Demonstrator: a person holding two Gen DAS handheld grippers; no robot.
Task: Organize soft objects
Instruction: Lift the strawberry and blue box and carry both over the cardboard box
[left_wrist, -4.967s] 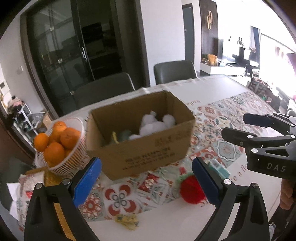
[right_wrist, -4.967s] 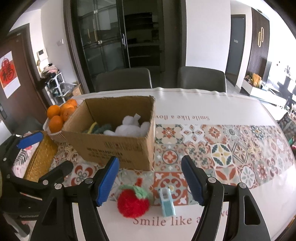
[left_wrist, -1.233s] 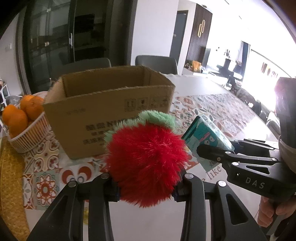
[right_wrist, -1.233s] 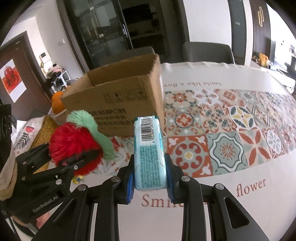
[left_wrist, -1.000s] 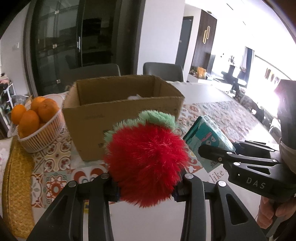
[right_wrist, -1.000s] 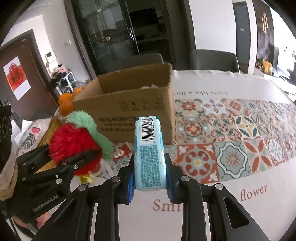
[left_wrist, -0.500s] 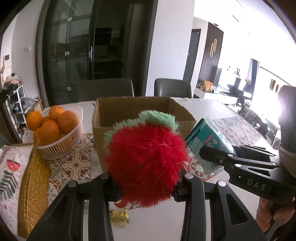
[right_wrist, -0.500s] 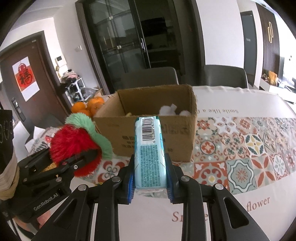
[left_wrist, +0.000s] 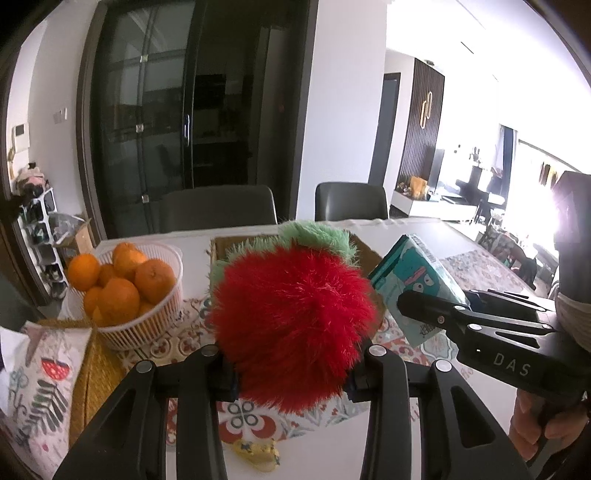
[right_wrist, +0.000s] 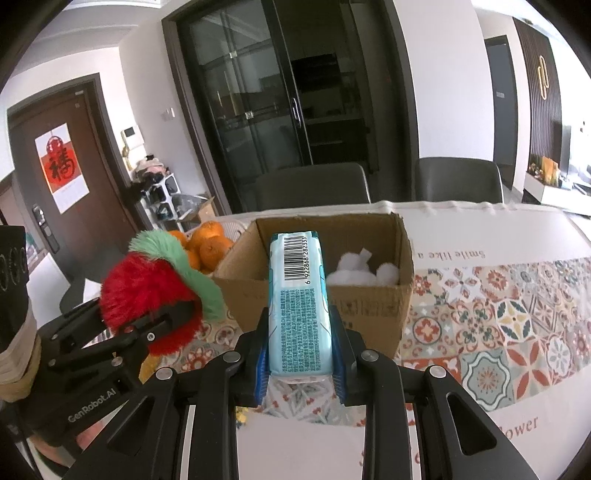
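Note:
My left gripper (left_wrist: 291, 376) is shut on a red plush strawberry (left_wrist: 291, 325) with a green fuzzy top, held above the table in front of the open cardboard box (right_wrist: 369, 306). The strawberry also shows in the right wrist view (right_wrist: 147, 291). My right gripper (right_wrist: 299, 362) is shut on a light blue tissue pack (right_wrist: 297, 299), also raised before the box; the pack also shows in the left wrist view (left_wrist: 413, 280). White plush balls (right_wrist: 362, 271) lie inside the box. The strawberry hides most of the box in the left wrist view.
A white basket of oranges (left_wrist: 125, 291) stands left of the box. A woven yellow mat (left_wrist: 92, 373) and a printed pouch (left_wrist: 40, 376) lie at the left. A small yellow item (left_wrist: 255, 450) lies on the patterned table (right_wrist: 517, 325). Two chairs (right_wrist: 310, 184) stand behind.
Both grippers have risen with their loads, so the box now sits lower in view and its inside shows. Five seconds ago both were open with the strawberry and pack on the table.

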